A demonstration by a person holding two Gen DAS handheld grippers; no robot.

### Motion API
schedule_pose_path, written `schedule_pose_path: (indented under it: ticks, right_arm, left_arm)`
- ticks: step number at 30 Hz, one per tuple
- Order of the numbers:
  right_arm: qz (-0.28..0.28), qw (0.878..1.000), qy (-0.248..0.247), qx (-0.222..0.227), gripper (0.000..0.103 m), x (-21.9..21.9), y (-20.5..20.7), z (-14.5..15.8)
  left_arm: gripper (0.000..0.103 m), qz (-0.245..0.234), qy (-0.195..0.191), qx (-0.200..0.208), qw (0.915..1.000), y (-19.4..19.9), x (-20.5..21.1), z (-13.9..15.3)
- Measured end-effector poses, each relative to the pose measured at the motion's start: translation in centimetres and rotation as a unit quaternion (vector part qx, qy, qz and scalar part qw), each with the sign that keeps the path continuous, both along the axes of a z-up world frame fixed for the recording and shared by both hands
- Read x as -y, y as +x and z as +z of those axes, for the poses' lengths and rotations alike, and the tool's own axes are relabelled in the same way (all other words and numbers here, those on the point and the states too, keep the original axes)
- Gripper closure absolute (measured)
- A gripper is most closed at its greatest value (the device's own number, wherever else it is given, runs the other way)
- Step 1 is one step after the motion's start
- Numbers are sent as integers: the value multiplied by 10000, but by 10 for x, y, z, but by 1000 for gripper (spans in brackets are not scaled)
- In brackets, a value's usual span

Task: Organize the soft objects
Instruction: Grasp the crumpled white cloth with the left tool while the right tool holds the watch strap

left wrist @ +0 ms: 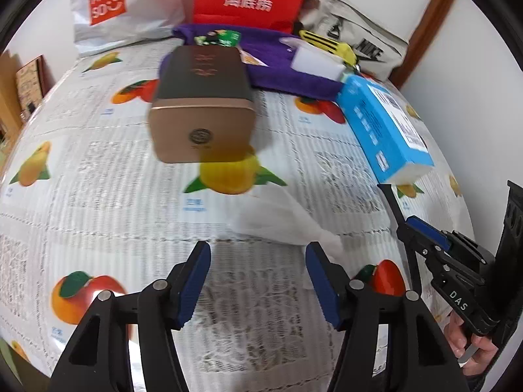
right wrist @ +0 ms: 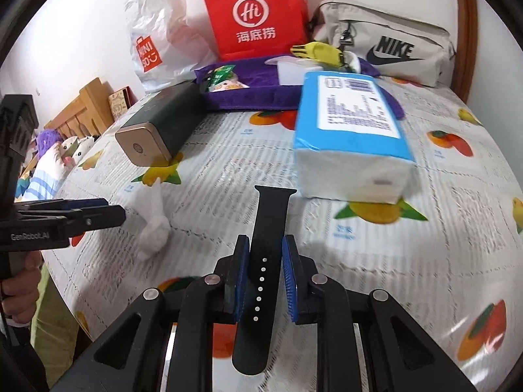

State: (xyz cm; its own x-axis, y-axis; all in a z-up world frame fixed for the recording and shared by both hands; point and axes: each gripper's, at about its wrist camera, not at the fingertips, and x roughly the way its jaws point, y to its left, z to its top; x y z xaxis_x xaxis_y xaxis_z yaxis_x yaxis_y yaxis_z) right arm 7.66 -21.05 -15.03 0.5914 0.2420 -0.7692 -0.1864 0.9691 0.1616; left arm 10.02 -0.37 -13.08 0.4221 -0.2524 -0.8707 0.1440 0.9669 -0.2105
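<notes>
Right wrist view: right gripper [right wrist: 265, 281] pinches black watch strap [right wrist: 261, 261] above fruit-print tablecloth [right wrist: 425, 261]. Left gripper [left wrist: 258, 281] jaws spread, empty, near crumpled white tissue [left wrist: 278, 219].

Fruit-print tablecloth [right wrist: 441, 261] bears tissue pack [right wrist: 353, 137], tin [right wrist: 157, 127], crumpled tissue [right wrist: 153, 225].

The left gripper [left wrist: 258, 261] is hovering low with its jaws standing wide apart, nothing between the blue pads [left wrist: 196, 281]. The right gripper [right wrist: 266, 248] is pointing forward with its jaws pressing in from both sides on a black strap [right wrist: 261, 281], the blue pads [right wrist: 289, 281] touching the strap's edges. Seen from the left wrist view, the right gripper [left wrist: 421, 225] is sitting just to the side, a bare hand [left wrist: 467, 343] wrapping its handle.
</notes>
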Motion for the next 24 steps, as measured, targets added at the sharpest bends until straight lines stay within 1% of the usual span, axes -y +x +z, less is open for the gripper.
schedule_pose_path:
  ticks: [3,4,5,10,14,17,19,21,22,24]
  right_arm:
    - [-61,10000,18,-13,82,9,-5,-1]
    - [-79,10000,8,-18,82,11,-7,-1]
    - [-92,10000,0,-17,82,13,-8,-1]
    - [-188,9998,20,-15,82,25,-7,-4]
    - [-239,9997,75,-18,82,31,-8,-7]
    - [-245,9997,62,-39,82,32,-8,-9]
    - [-270,9996,68,-57,82,34,-9,-11]
    - [-288,9995,82,-68,82,36,-10,-12]
    - [-296,9995,85,-67,82,37,-11,-12]
    - [-304,9995,82,-45,82,37,-12,-11]
  left_arm:
    - [40,-114,45,-19,9999,3,11,-2]
    - [37,-170,65,-38,9998,4,15,-2]
    - [36,-205,98,-48,9997,6,18,-3]
    - [35,-394,201,-74,9990,13,33,-5]
    - [35,-542,346,-111,9979,16,45,-13]
    - [34,-647,569,17,9963,14,55,-16]
    - [35,-681,648,58,9956,14,57,-17]
    - [41,-676,763,141,9947,12,59,-18]
    - [49,-664,858,189,9939,11,59,-18]
    - [57,-638,914,239,9935,10,57,-17]
